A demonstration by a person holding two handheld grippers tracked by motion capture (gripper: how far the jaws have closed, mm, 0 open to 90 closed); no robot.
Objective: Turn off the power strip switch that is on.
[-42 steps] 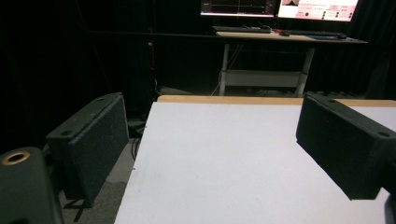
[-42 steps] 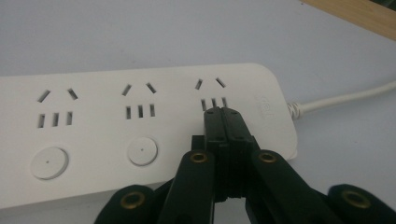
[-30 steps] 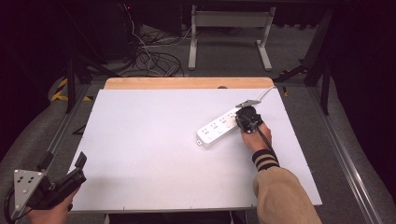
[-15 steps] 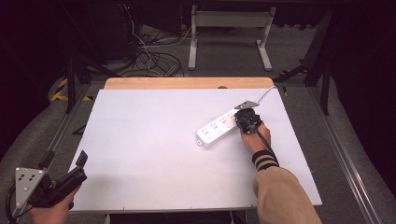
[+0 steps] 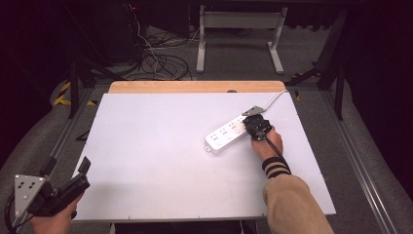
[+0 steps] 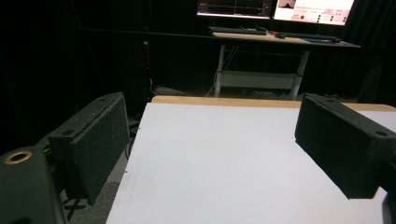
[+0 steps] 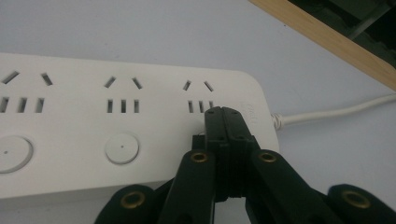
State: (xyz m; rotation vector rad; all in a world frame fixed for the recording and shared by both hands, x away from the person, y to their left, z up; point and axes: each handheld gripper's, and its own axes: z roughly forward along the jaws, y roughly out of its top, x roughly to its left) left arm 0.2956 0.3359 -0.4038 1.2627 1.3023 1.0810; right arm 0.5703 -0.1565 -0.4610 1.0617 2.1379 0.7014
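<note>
My right gripper (image 7: 227, 114) fingers pressed together, tips on white power strip (image 7: 93, 135), three socket groups, two round buttons, embossed mark at three o'clock unreadable, left gripper (image 6: 210, 149) wide open, empty.

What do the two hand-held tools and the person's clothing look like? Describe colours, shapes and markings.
Both tools are black. The left tool has two flat, block-shaped padded jaws, brass-coloured rivets and a grey three-cornered plate. The right tool carries a similar grey plate and brass rivets. The right arm wears a tan sleeve with a black-and-white striped cuff.
</note>
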